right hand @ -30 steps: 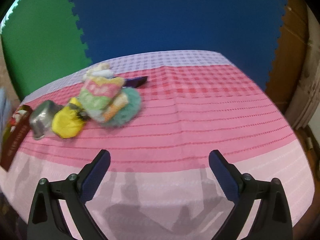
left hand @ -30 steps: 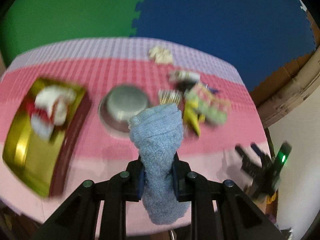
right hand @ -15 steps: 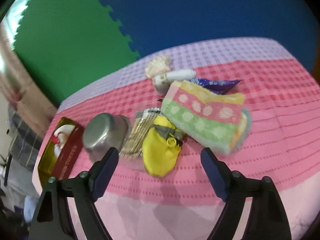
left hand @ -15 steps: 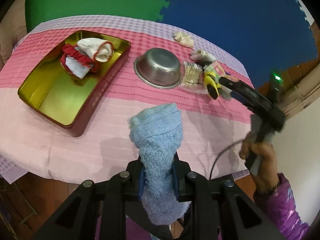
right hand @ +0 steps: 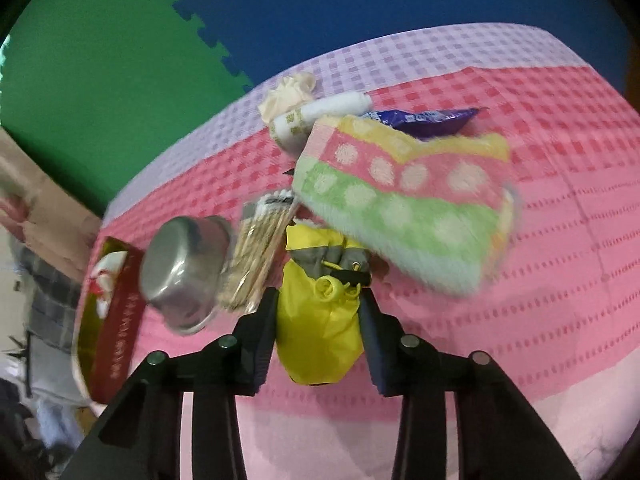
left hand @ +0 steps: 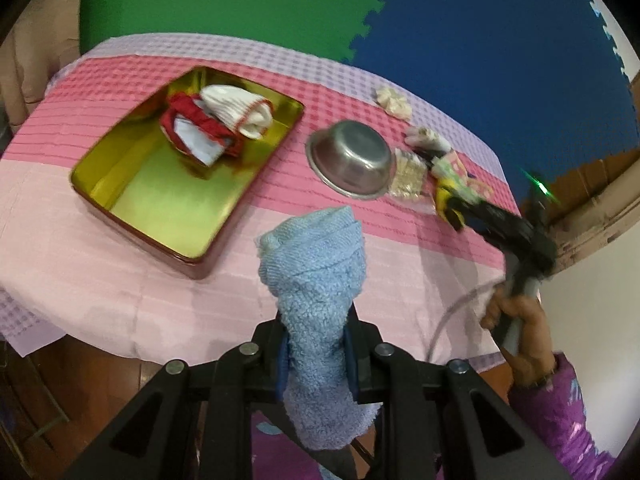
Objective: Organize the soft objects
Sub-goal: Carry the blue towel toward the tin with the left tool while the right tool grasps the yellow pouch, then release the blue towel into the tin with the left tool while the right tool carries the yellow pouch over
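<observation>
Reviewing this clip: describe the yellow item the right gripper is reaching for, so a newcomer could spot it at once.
Start at the steel bowl beside the gold tin. Just right of it lies a clear packet of cotton swabs, then the yellow drawstring pouch, between the right gripper fingers. It alone is shiny yellow with a grey neck; the striped towel behind is fluffy.

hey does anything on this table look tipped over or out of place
Yes. The steel bowl sits tilted rather than flat, its side resting against the packet of cotton swabs. Hard items like these lie mixed in with the soft striped towel and yellow pouch.
</observation>
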